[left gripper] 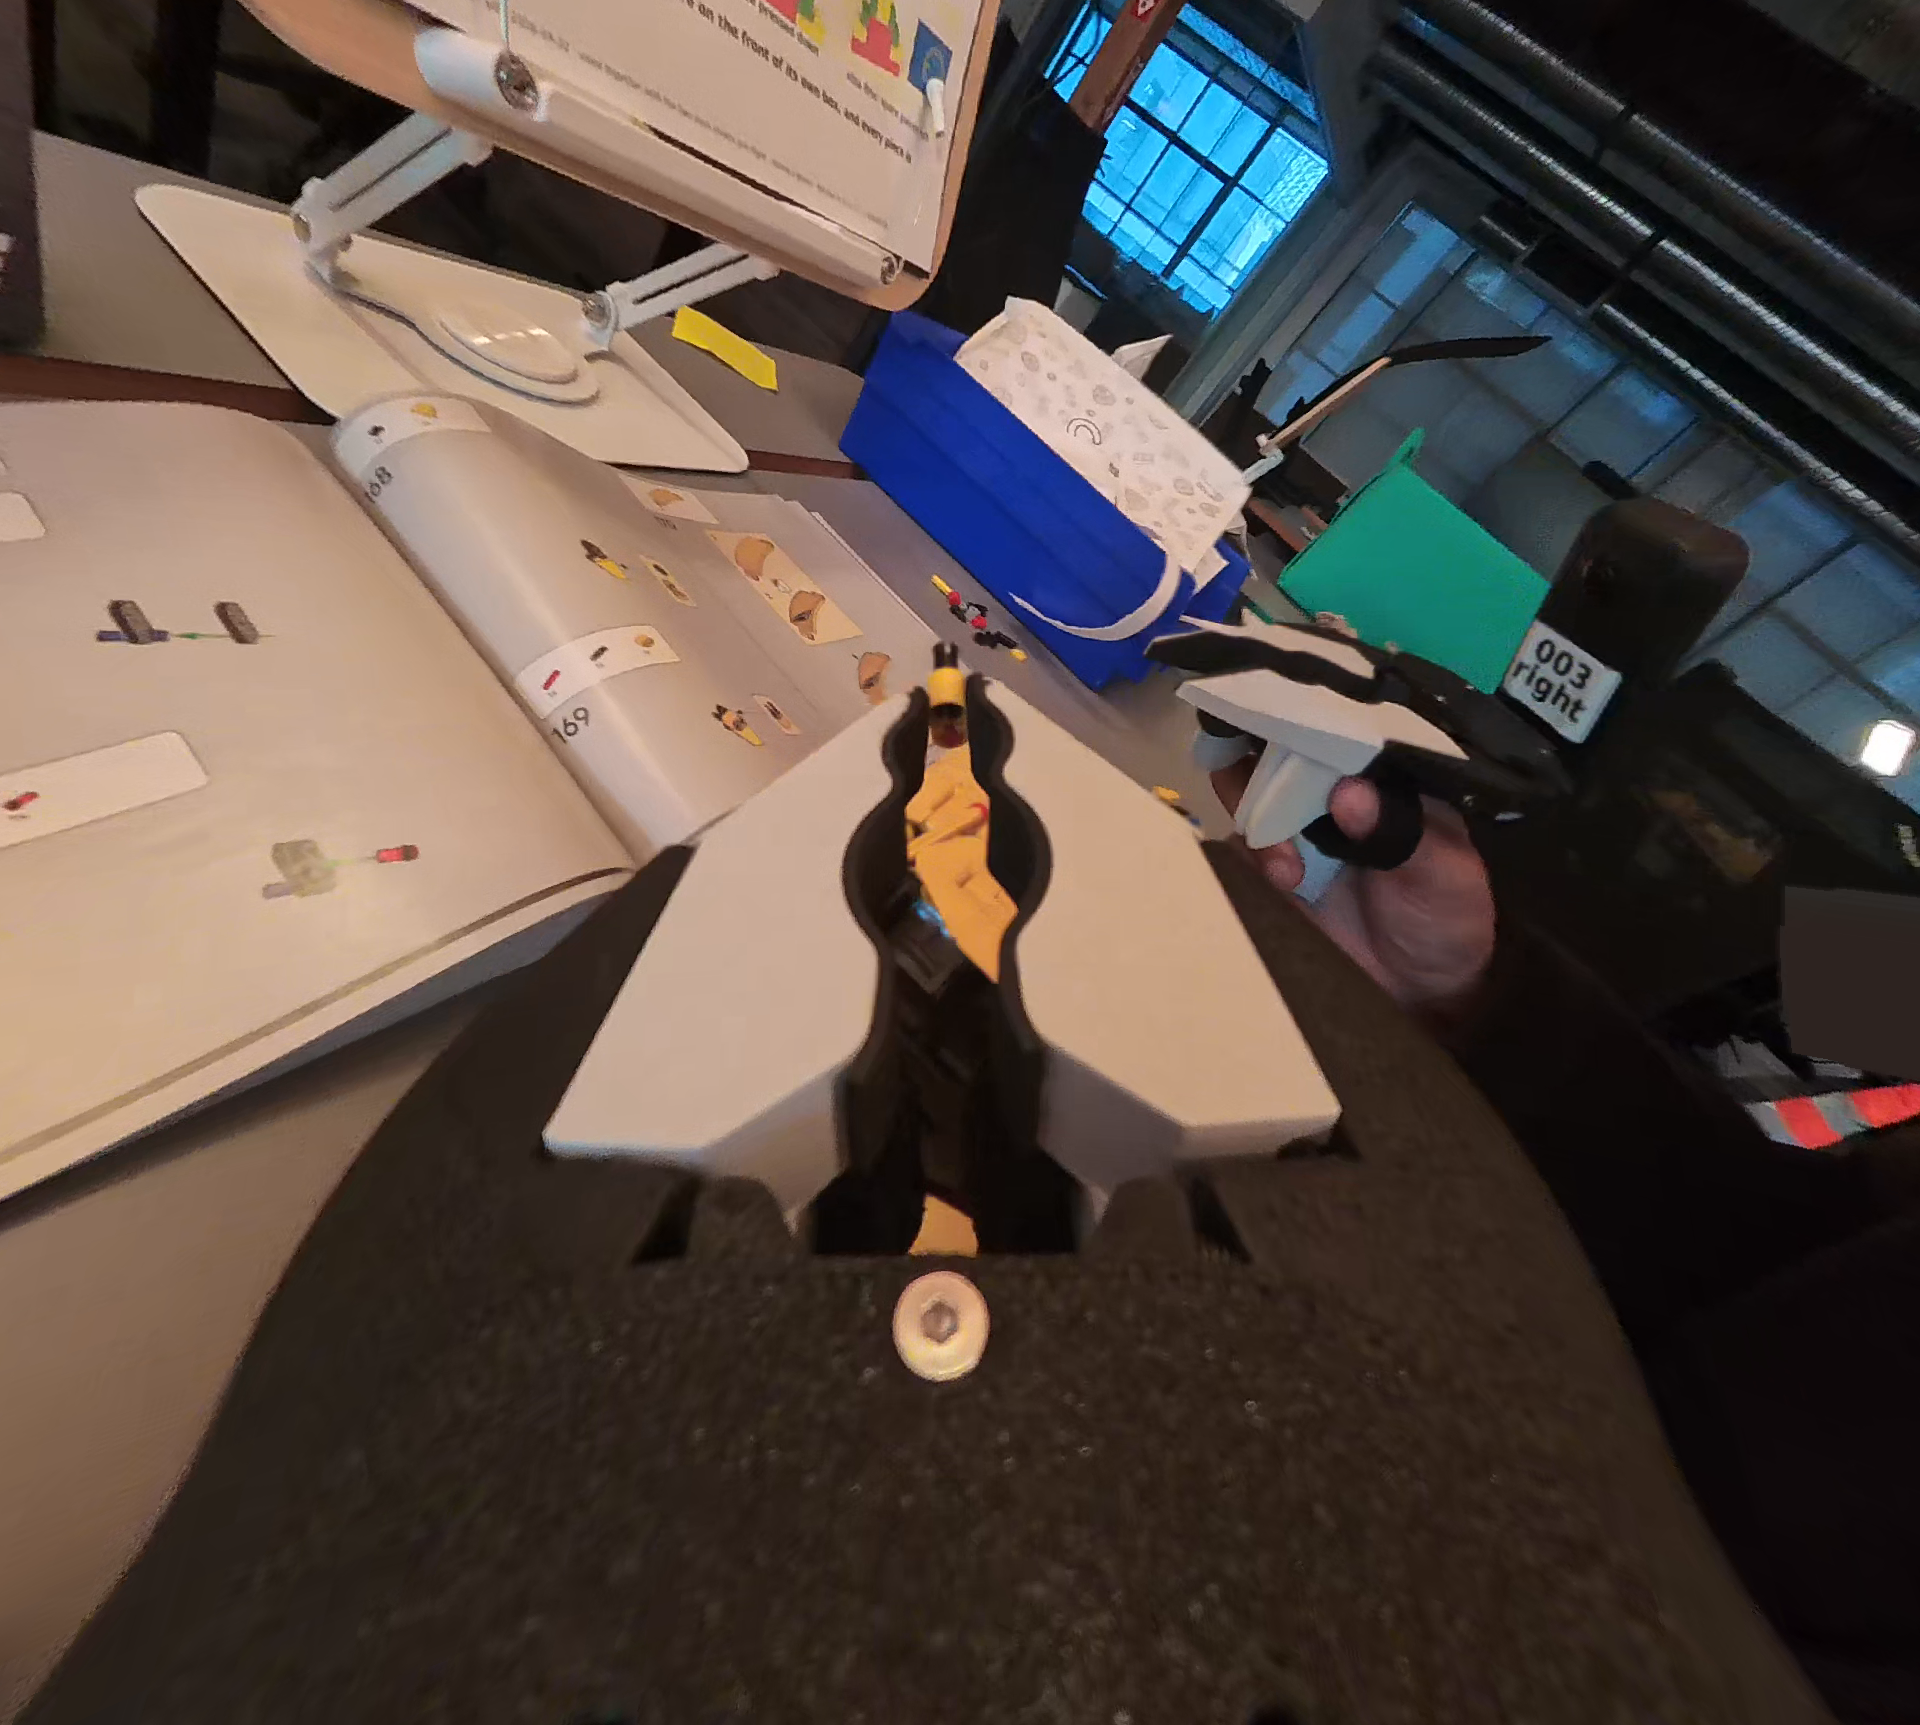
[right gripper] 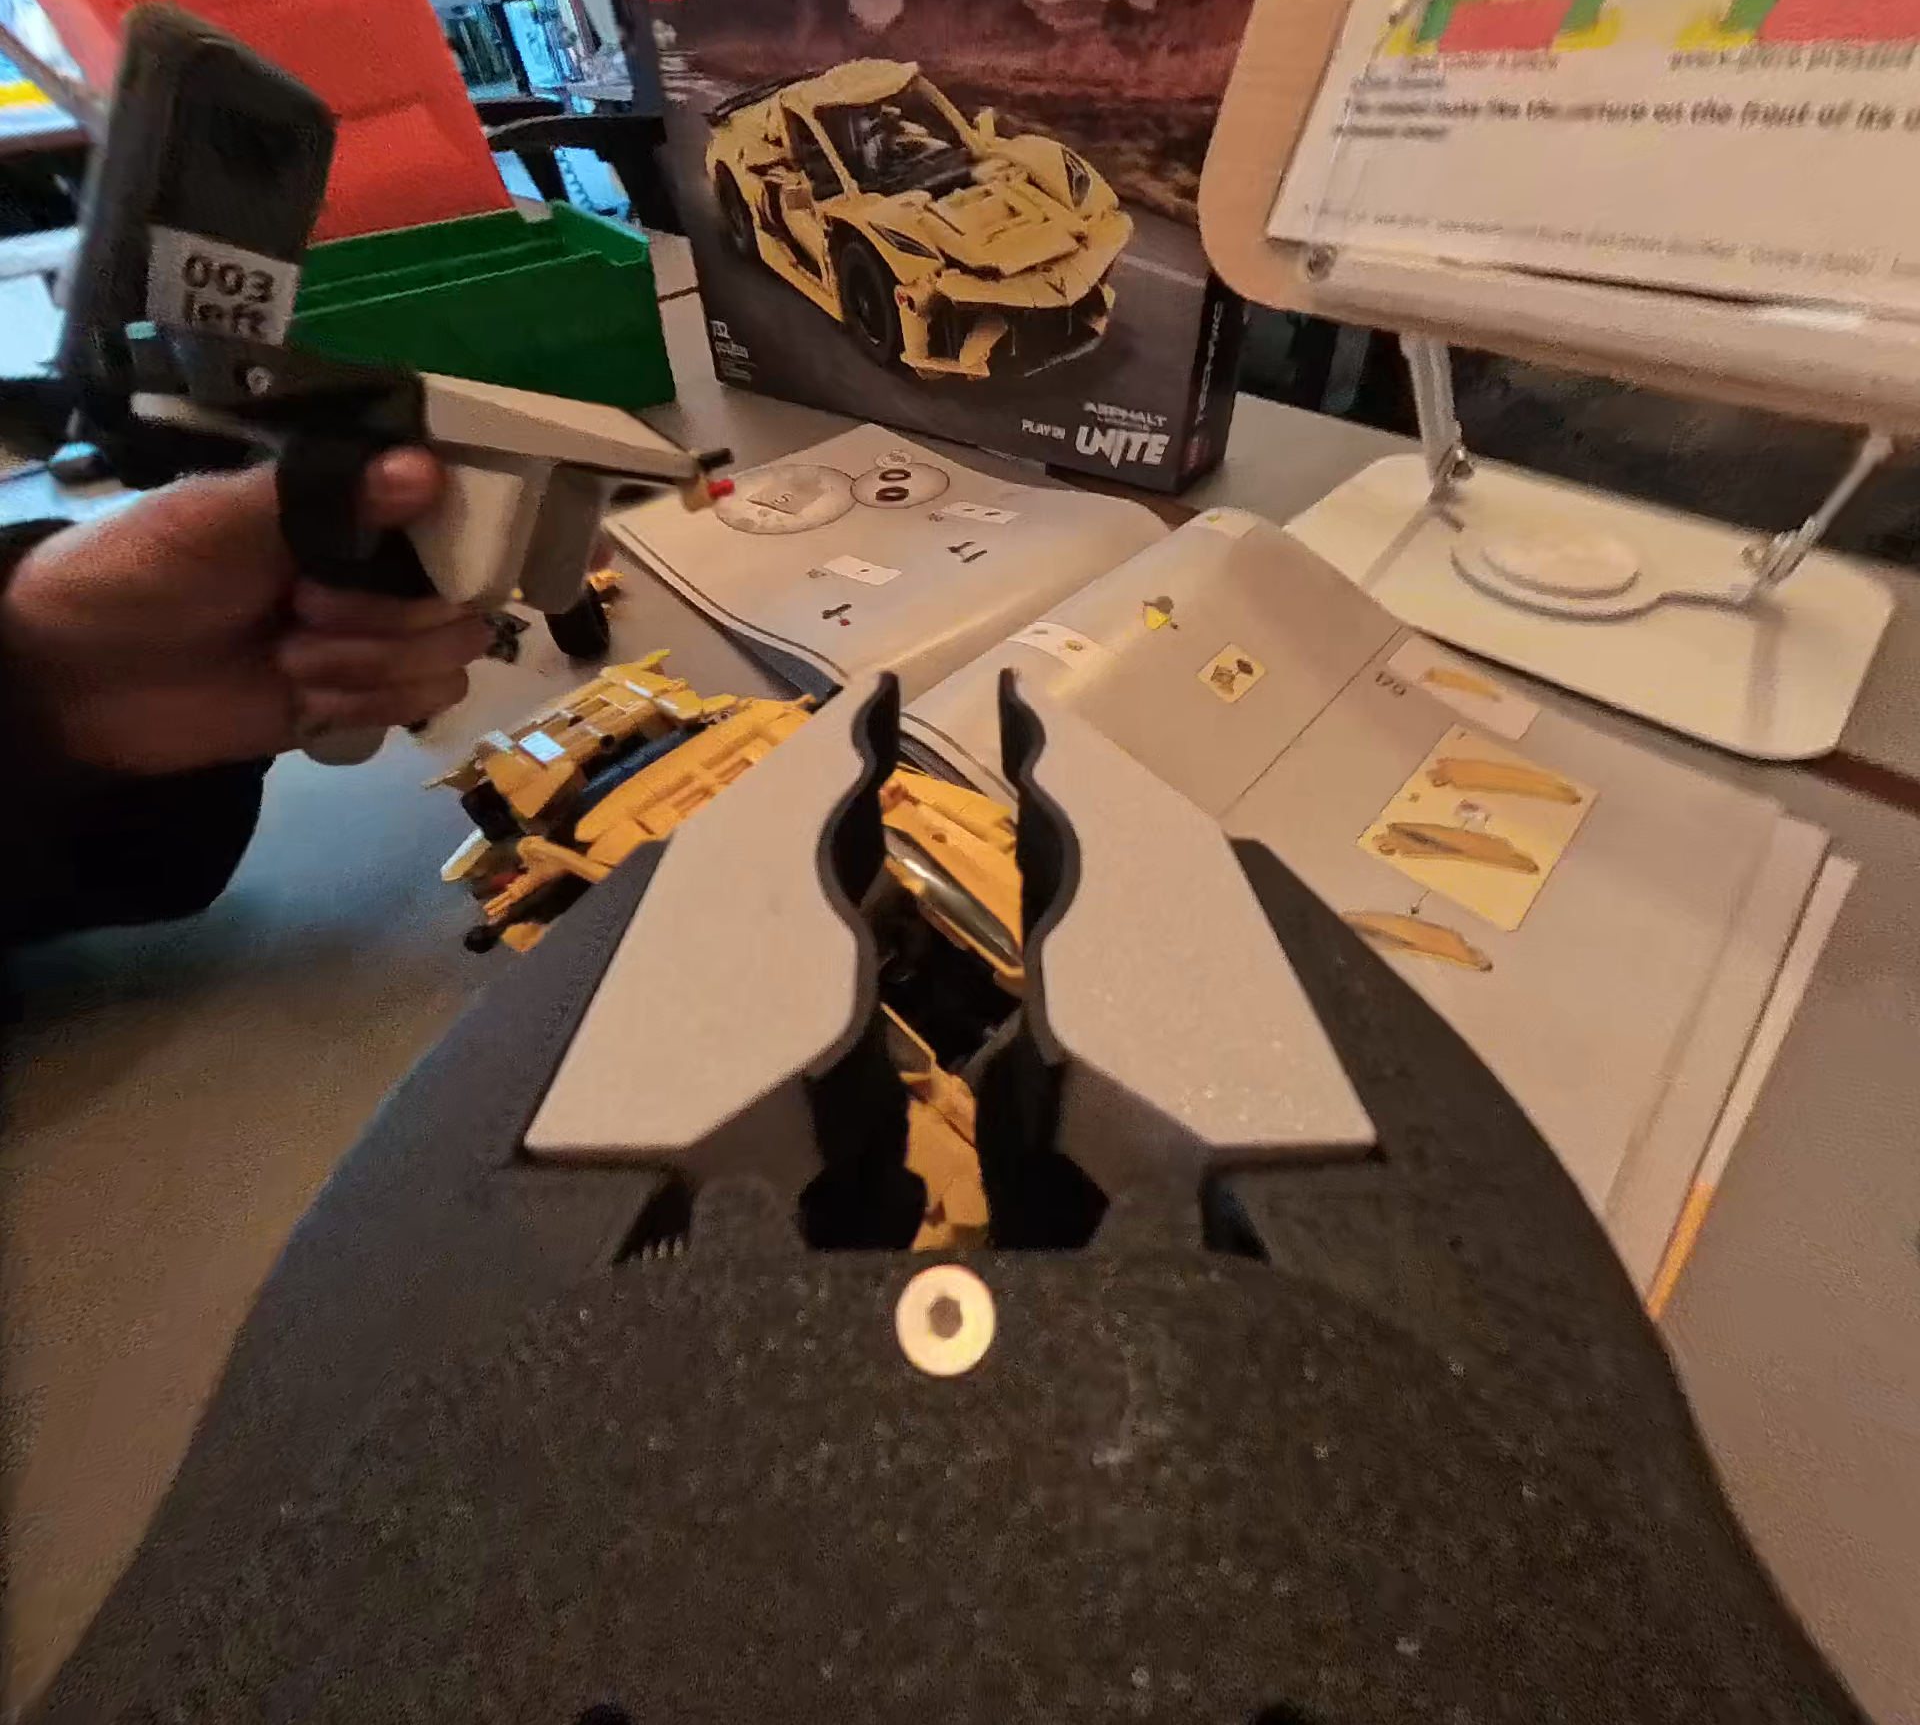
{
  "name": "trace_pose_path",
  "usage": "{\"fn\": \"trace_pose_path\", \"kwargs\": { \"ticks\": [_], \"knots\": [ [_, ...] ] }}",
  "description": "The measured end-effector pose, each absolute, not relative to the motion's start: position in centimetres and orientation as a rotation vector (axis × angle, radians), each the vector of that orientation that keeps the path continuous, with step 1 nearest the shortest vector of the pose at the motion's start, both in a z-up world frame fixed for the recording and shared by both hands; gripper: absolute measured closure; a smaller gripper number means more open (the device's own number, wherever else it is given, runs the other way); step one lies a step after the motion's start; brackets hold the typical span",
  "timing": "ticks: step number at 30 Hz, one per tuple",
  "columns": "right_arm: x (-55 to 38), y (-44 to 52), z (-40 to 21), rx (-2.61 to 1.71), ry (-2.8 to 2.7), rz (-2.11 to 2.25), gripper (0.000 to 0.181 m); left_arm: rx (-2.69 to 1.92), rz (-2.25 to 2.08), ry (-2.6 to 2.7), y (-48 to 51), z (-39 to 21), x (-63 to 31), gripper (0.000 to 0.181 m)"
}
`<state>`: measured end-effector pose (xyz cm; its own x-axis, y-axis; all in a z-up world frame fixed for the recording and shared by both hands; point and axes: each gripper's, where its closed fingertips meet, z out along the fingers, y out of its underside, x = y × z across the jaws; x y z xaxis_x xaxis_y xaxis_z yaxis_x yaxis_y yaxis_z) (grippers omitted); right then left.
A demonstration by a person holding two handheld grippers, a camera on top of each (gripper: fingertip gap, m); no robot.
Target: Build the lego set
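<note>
Evidently a small-part step is in hand: the left hand-held gripper (left gripper: 943,719) is pinched nearly closed on a small yellow piece (left gripper: 943,688) with a black pin and a red end at its tips, held up in the air ahead of the person's hand. Below and beyond those tips lies the open instruction book (left gripper: 312,709) on the table (left gripper: 156,1363), with a few loose small parts (left gripper: 977,615) farther ahead beside a blue bin (left gripper: 997,480). The right hand-held gripper (right gripper: 940,719) has its fingers narrowly parted and grips nothing that I can see; directly beneath and just ahead of it sits the half-built yellow car (right gripper: 623,782), resting on the table against the book's edge. The set's box (right gripper: 935,148) stands well beyond. Judging from this, the next move calls for bringing the held piece across to the car, lining its pin with the right hole, and steadying the car with the right one while pressing in.
</note>
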<state>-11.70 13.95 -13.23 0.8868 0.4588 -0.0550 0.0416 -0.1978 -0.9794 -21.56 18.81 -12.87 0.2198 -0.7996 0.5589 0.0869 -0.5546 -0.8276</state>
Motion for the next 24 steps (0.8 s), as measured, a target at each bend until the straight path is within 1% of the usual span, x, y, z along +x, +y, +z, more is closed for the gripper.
{"fn": "trace_pose_path", "kwargs": {
  "ticks": [3,7,12,24],
  "knots": [
    [-13.0,13.7,-12.7,-1.705,-0.448,0.39,0.165,-1.719,-1.524,0.651,18.4,-12.8,-21.3,0.174],
    [-12.4,13.9,-13.6,-1.744,-0.445,0.337,0.168,-1.701,-1.621,0.607,18.2,-12.3,-21.4,0.175],
    [-11.9,13.8,-12.9,-1.721,-0.396,0.399,0.172,-1.7,-1.627,0.612,18.0,-12.2,-21.3,0.175],
    [-12.5,13.8,-13.5,-1.732,-0.459,0.337,0.176,-1.68,-1.635,0.653,17.2,-11.7,-21.0,0.175]
  ]
}}
